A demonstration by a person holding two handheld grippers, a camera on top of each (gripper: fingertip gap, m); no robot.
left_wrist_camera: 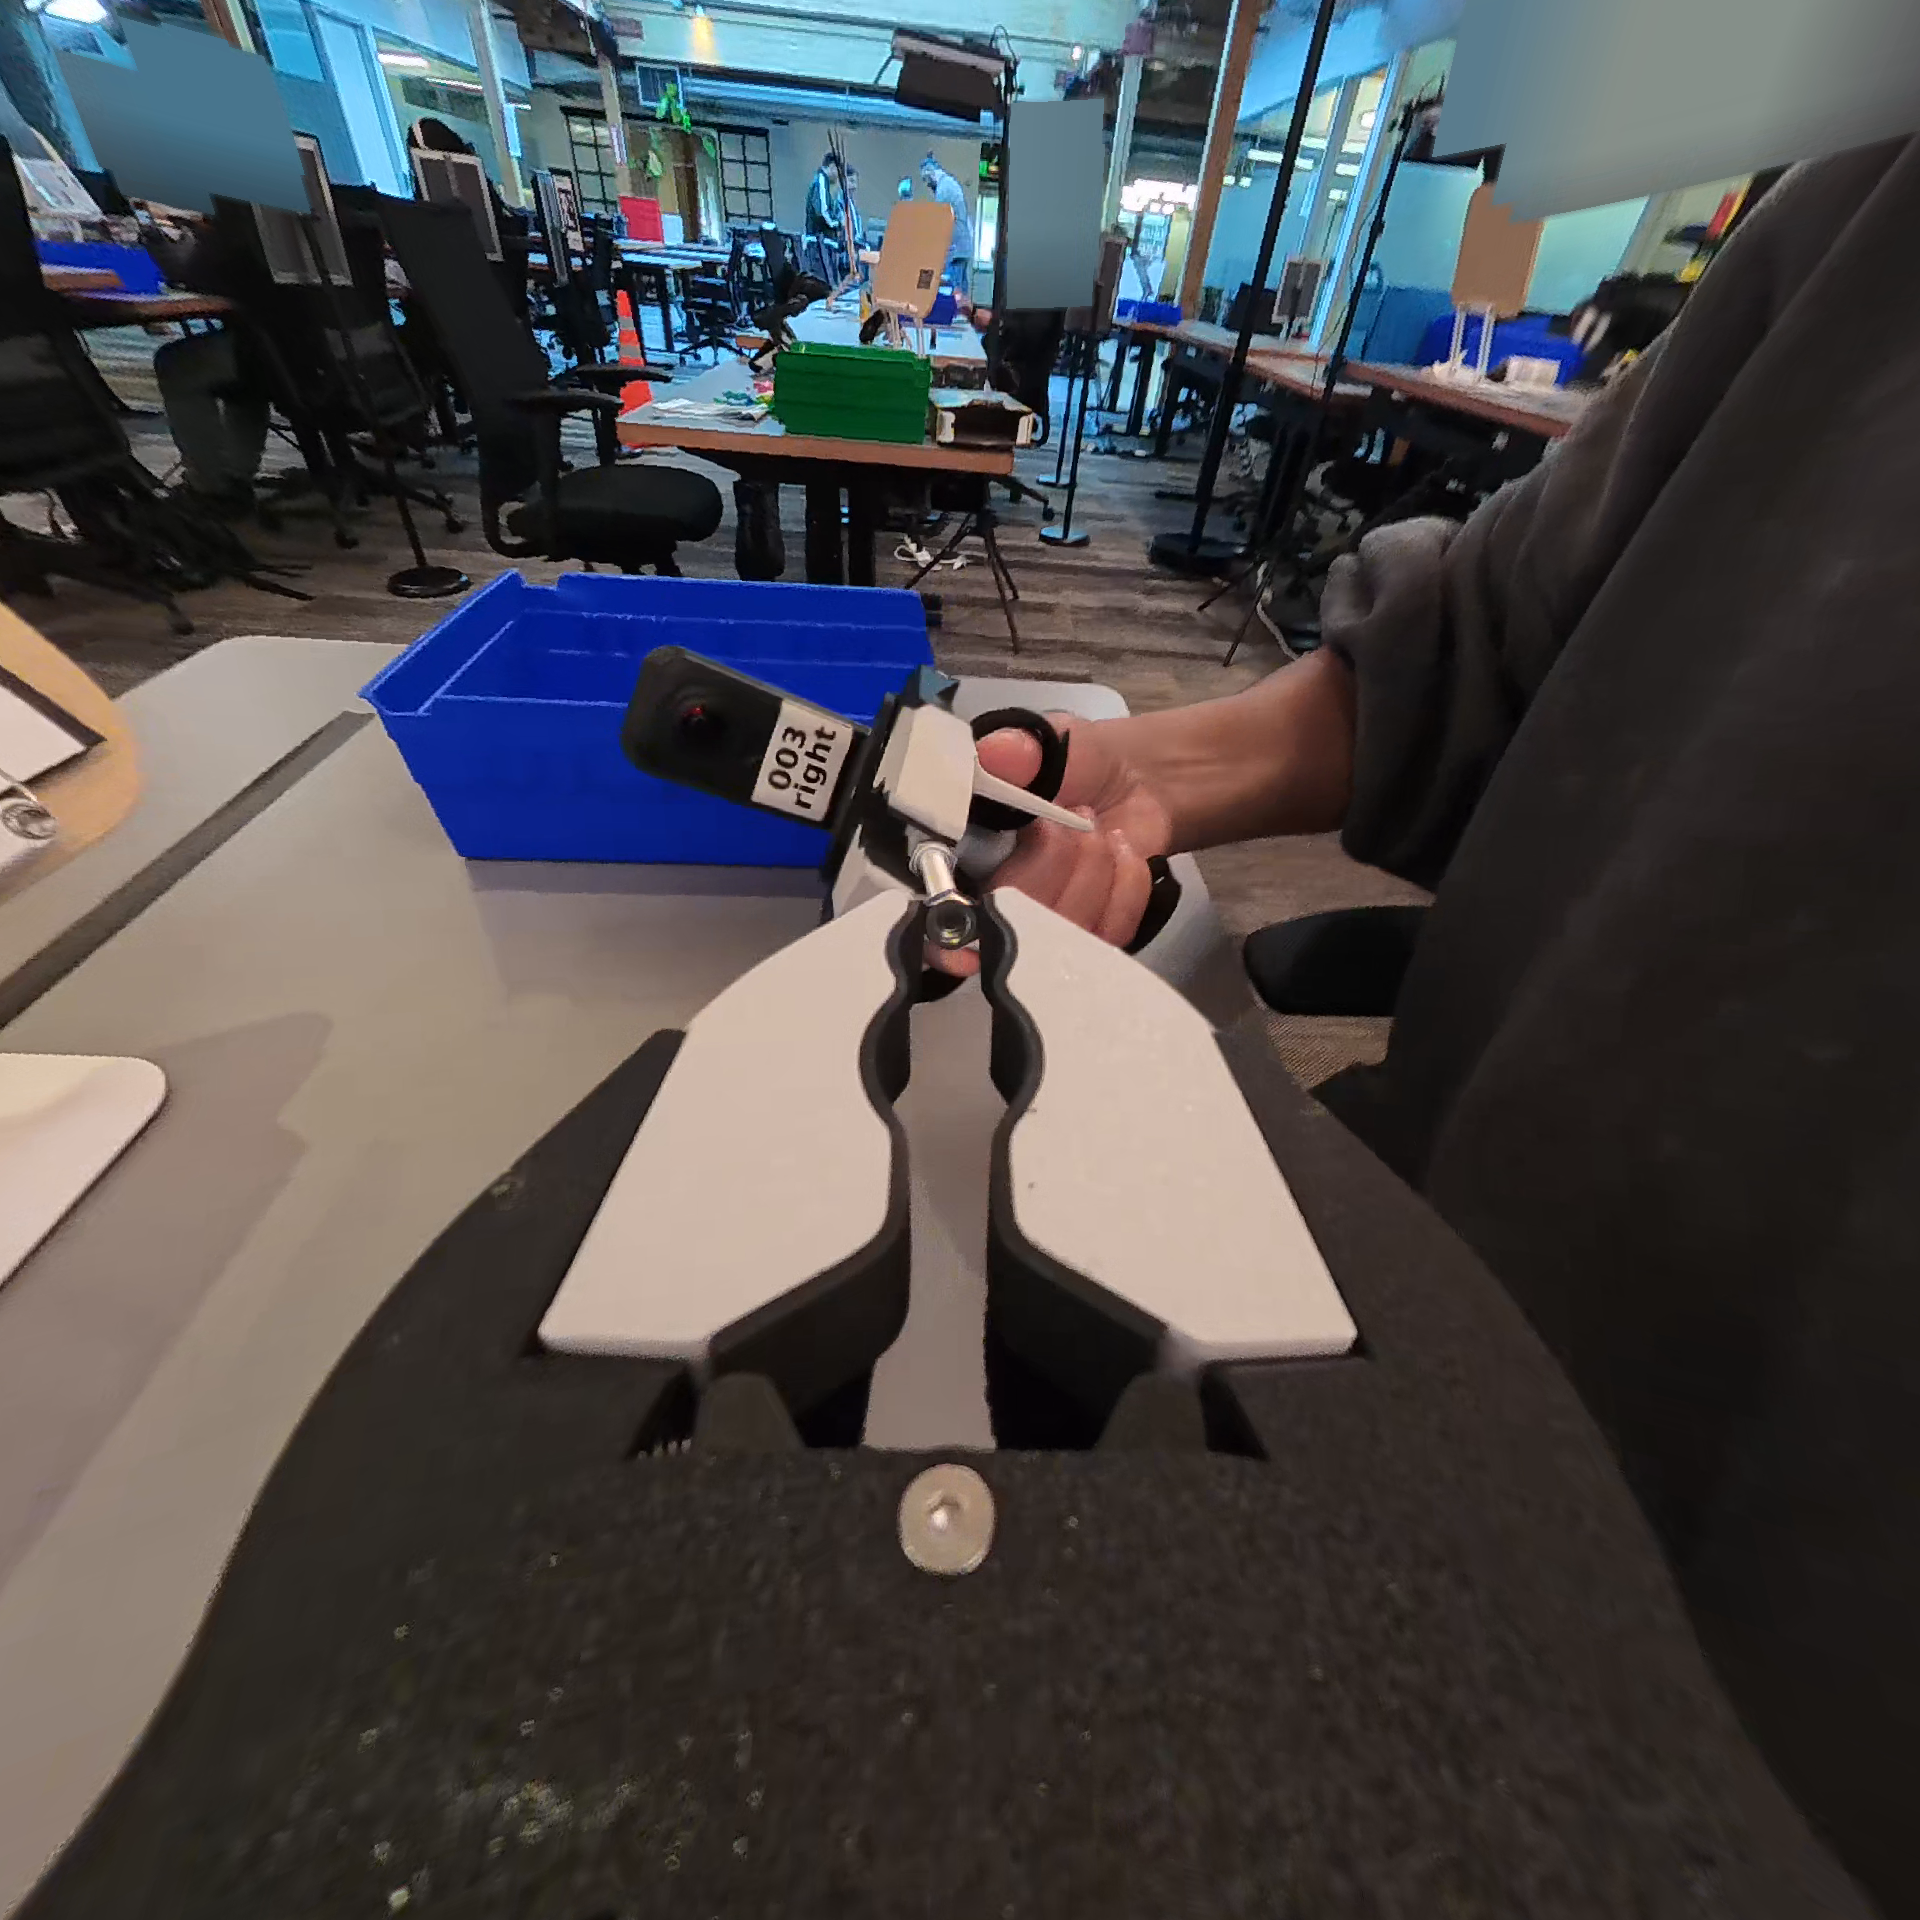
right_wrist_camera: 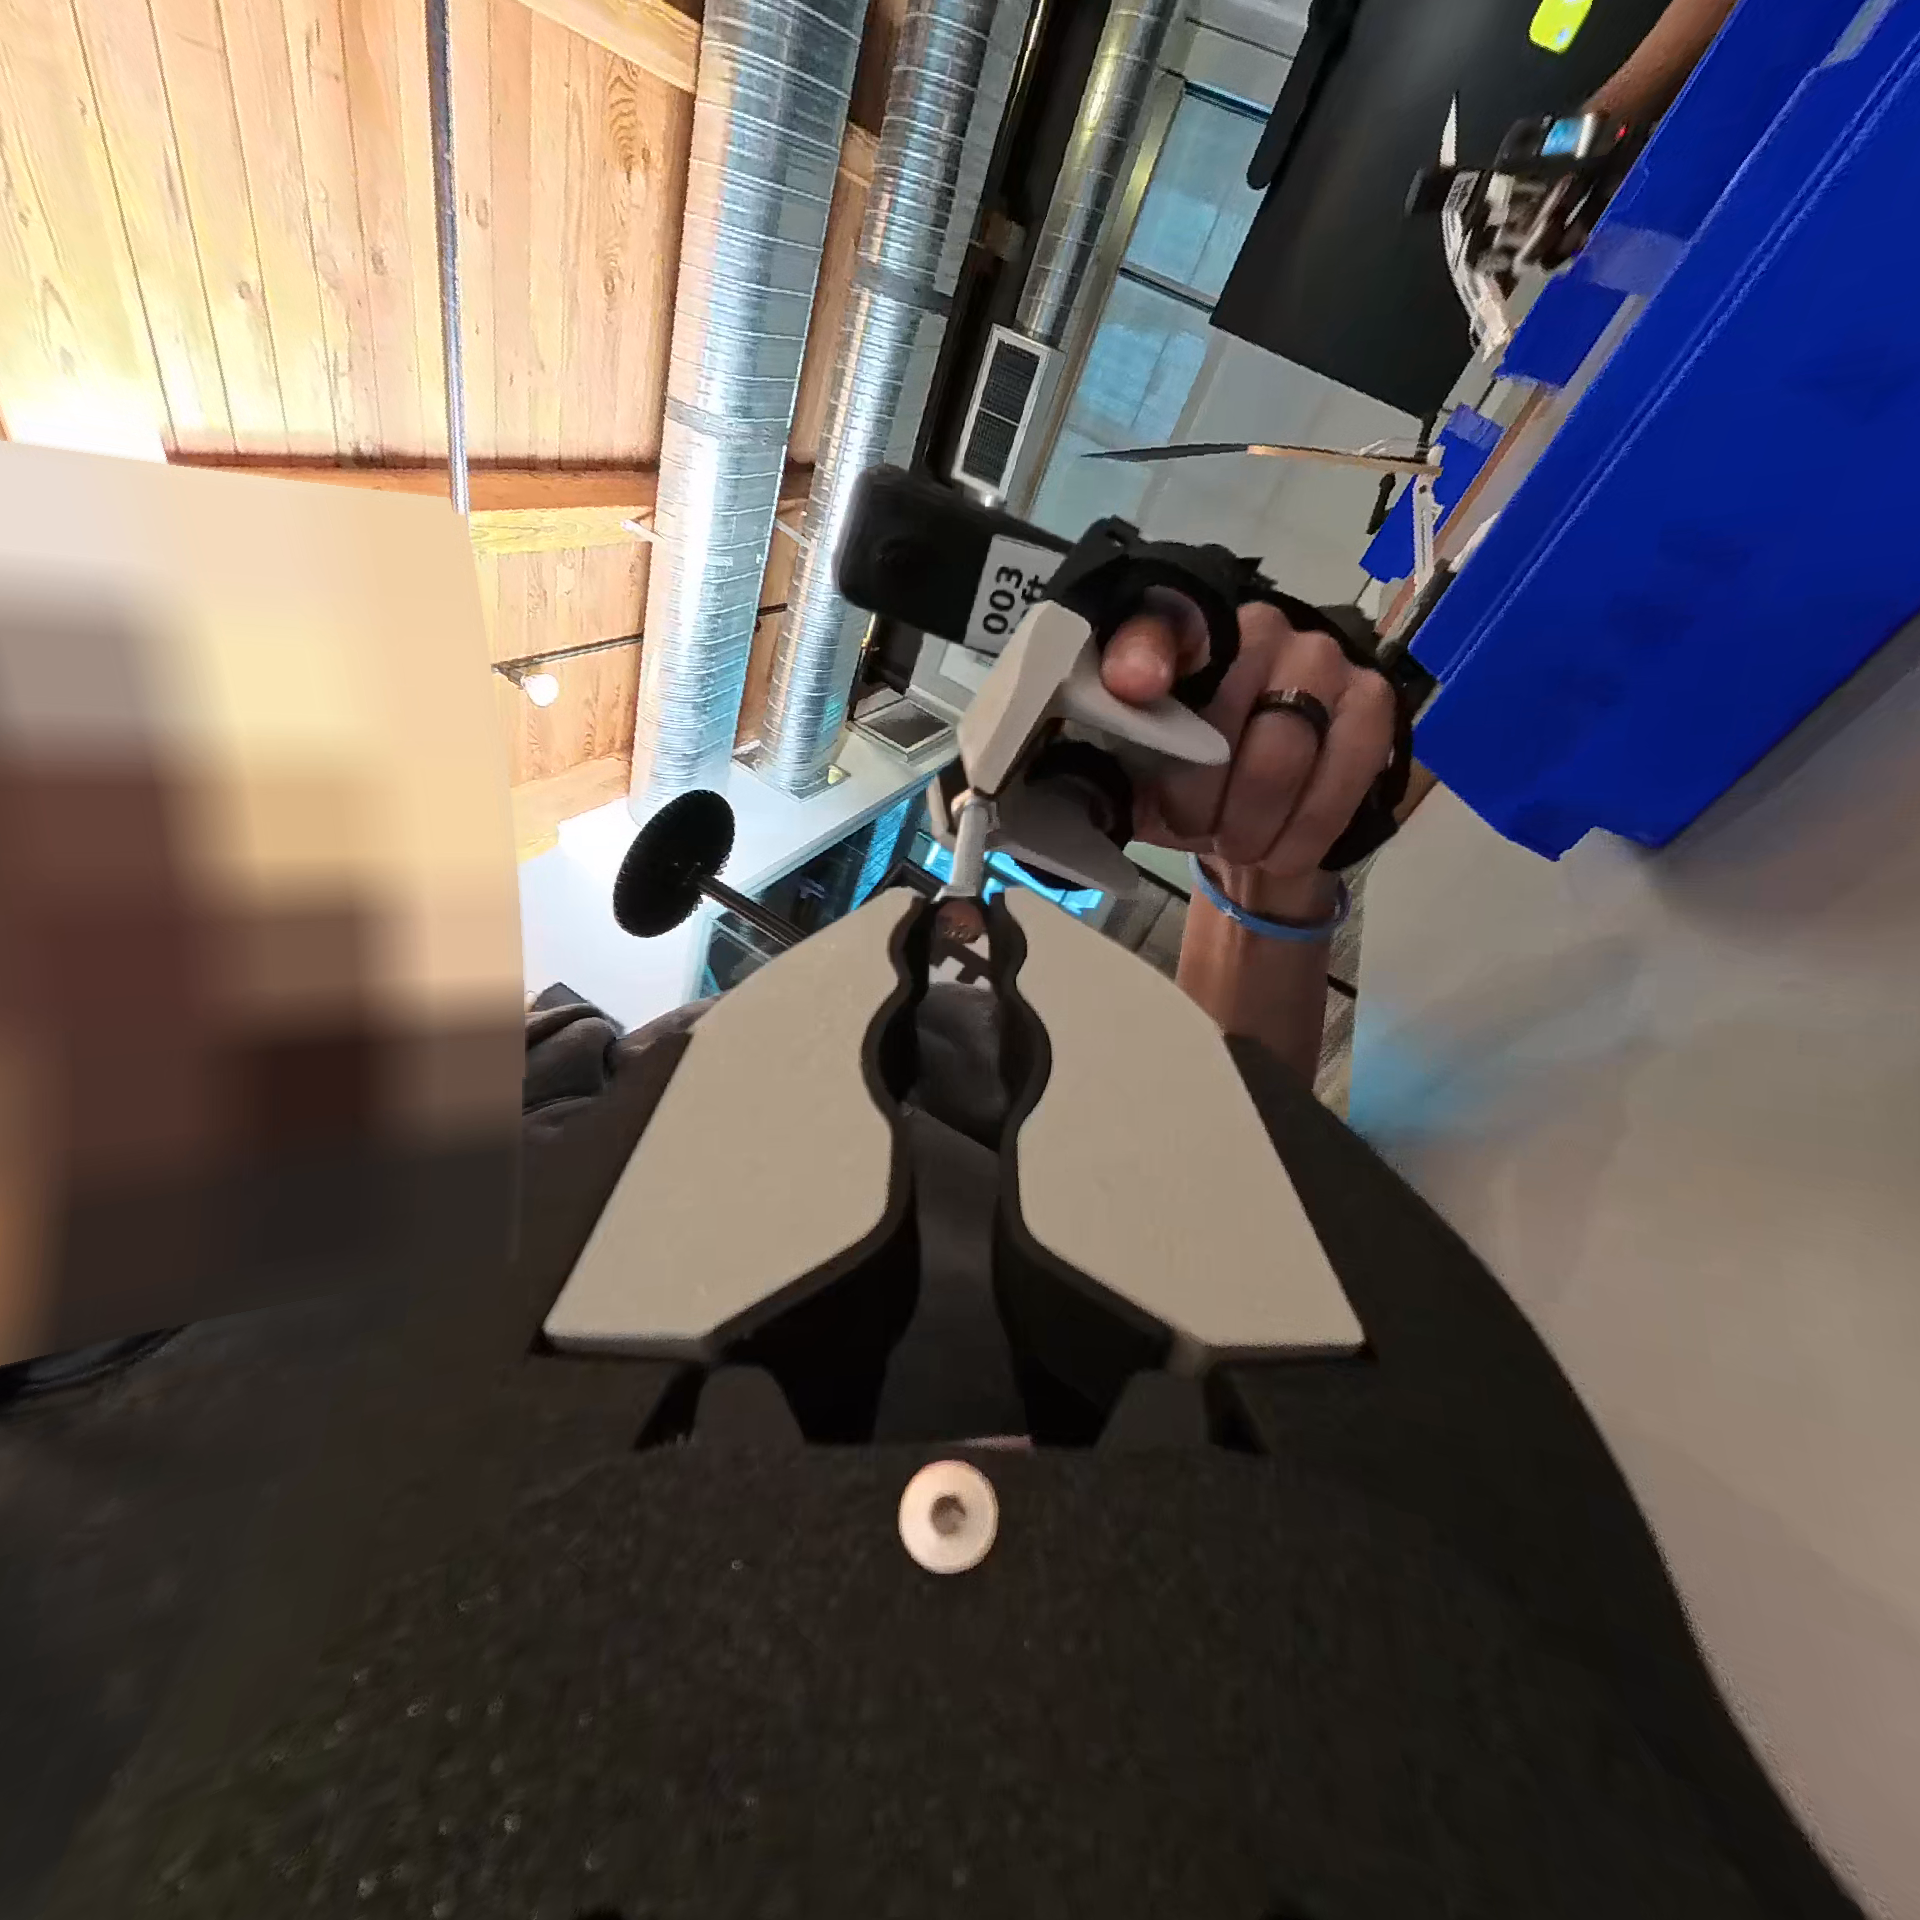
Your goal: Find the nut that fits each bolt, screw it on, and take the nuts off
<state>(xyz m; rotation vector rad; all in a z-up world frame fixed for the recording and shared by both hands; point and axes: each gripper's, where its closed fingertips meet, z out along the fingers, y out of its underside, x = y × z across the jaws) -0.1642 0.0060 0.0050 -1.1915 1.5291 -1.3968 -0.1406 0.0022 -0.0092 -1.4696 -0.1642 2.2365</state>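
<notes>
A silver bolt spans the short gap between my two grippers, held above the grey table. My left gripper is shut on a hex nut at the bolt's near end. A second nut sits a little further up the shaft. My right gripper faces it and pinches the bolt's other end. In the right wrist view my right gripper is shut on the bolt's end. The shaft runs up to the left gripper, held in a hand.
A blue plastic bin stands on the table just behind the grippers and also shows in the right wrist view. A white flat object lies at the left edge. The person's dark sleeve fills the right side. The white flat object is about 40 cm from both grippers' fingertips.
</notes>
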